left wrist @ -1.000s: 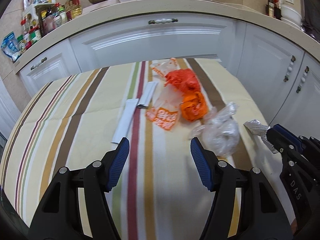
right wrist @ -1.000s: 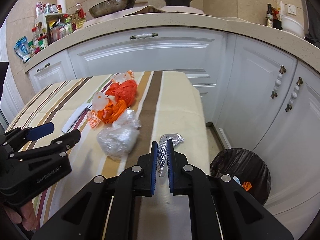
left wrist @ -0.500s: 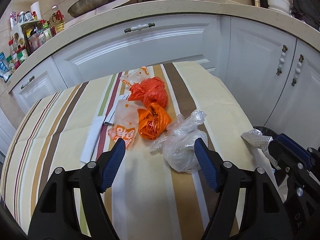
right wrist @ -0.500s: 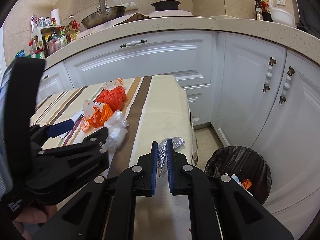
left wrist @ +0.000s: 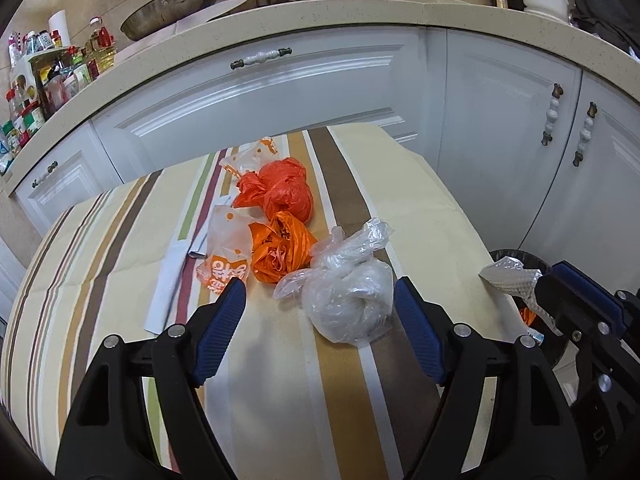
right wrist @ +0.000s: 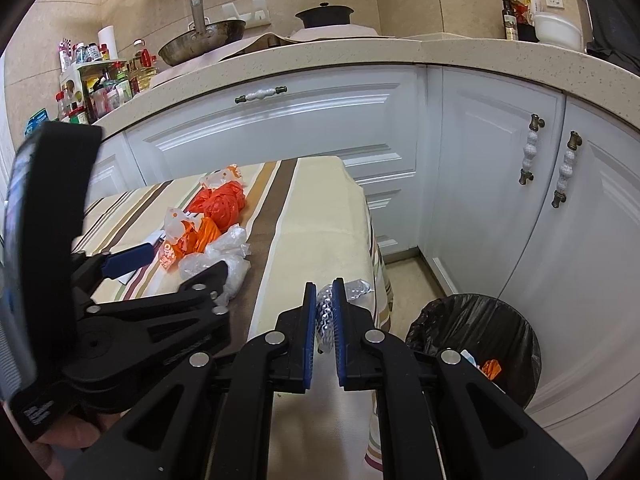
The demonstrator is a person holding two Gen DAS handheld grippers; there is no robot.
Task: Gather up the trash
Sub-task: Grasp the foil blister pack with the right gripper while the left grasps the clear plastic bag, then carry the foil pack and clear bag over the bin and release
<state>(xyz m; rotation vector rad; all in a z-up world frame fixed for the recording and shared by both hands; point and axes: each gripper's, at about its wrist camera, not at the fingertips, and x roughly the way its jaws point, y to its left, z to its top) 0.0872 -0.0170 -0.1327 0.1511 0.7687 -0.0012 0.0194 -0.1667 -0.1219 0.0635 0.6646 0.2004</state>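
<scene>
Opening its jaws around the clear bag (left wrist: 352, 304), the left gripper (left wrist: 320, 320) must close next, while the right gripper (right wrist: 321, 316), clamped on foil (right wrist: 325, 312), needs the bin (right wrist: 476, 340).

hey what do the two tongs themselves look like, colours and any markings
Both the left tongs and right tongs are black plastic frames with silver rivets and ribbed blue pads. The left body carries small white lettering, too blurred to read. No cables or sleeves show.

"DA" on right gripper (left wrist: 600, 436)
</scene>
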